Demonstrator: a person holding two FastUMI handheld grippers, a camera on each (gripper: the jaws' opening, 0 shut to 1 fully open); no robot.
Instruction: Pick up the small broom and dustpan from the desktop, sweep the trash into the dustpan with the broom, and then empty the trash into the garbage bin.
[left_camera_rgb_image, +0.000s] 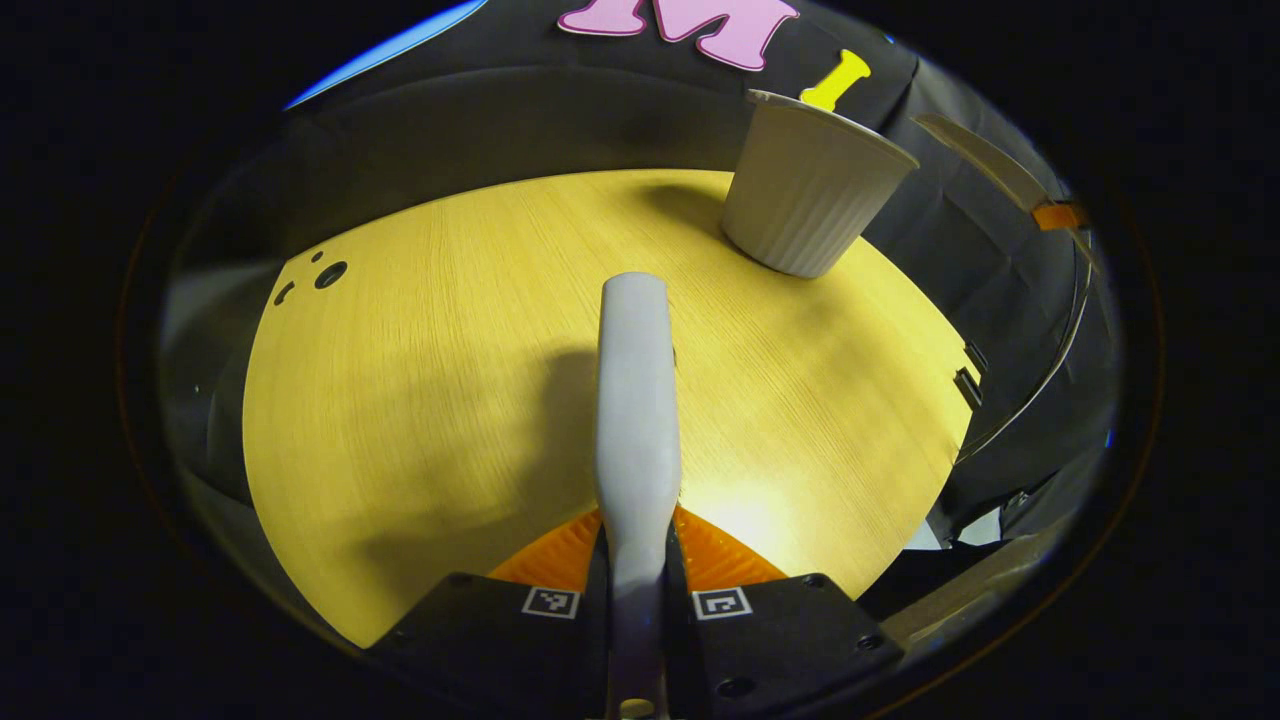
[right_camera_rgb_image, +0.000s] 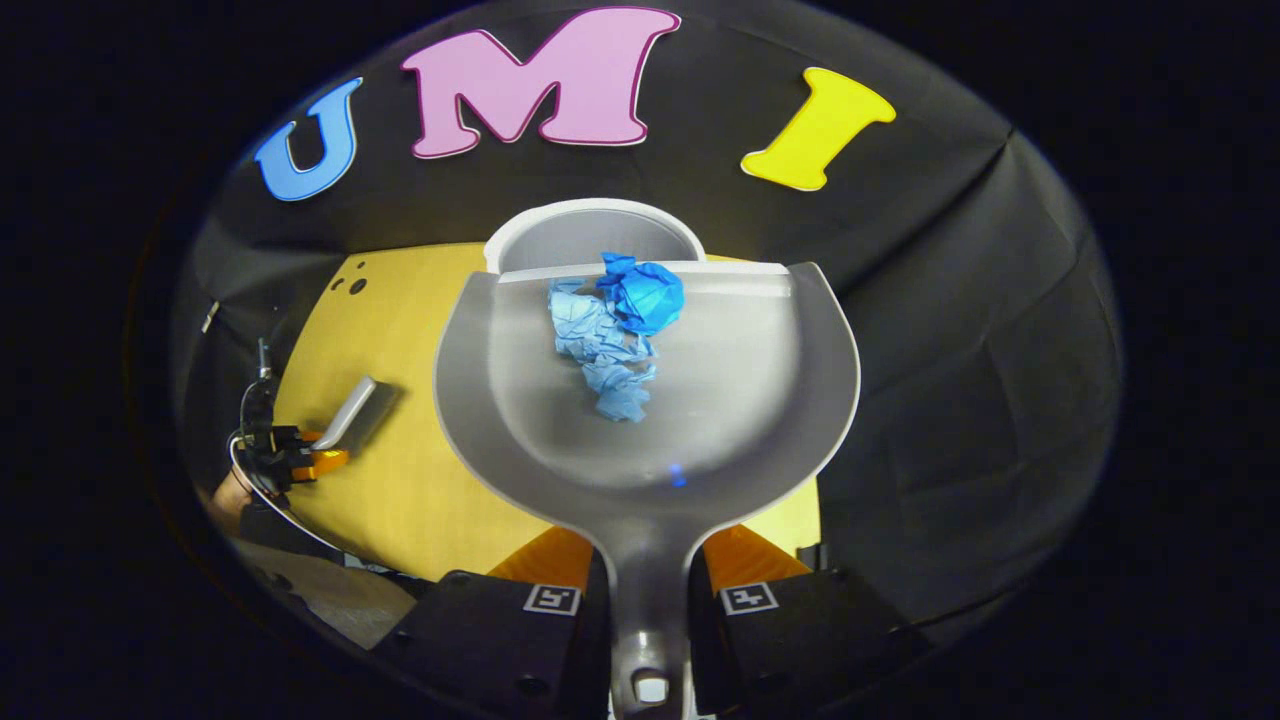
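Looking along the left gripper (left_camera_rgb_image: 637, 600) in the left gripper view, its two fingers are closed tight on the pale grey plastic handle of the small broom (left_camera_rgb_image: 636, 400), which runs straight ahead above the yellow wood-grain desktop (left_camera_rgb_image: 420, 400). The bristle end is out of sight, so I cannot tell how it hangs. A ribbed white paper-cup-shaped garbage bin (left_camera_rgb_image: 810, 190) stands upright near the far edge of the desktop, ahead and to the right of the broom handle. No trash lies on the part of the desktop seen from here.

Turning to the right gripper view, the right gripper (right_camera_rgb_image: 648, 600) is clamped on the stem of the grey plastic dustpan (right_camera_rgb_image: 740, 400), both fingers pressing on it from either side. Crumpled blue paper trash (right_camera_rgb_image: 615, 335) sits inside the pan, bunched toward its front lip. That lip reaches over the rim of the garbage bin (right_camera_rgb_image: 590, 225), whose mouth opens just beyond it. Off to the left, well apart, the left gripper (right_camera_rgb_image: 300, 455) is held low over the desktop (right_camera_rgb_image: 400, 480) with the broom (right_camera_rgb_image: 350, 410) in it.

Judging by this, sweeping looks complete: the trash is gathered in the pan and none shows loose on the desktop. What remains is the emptying, as the blue paper is at the lip above the bin but not inside it.
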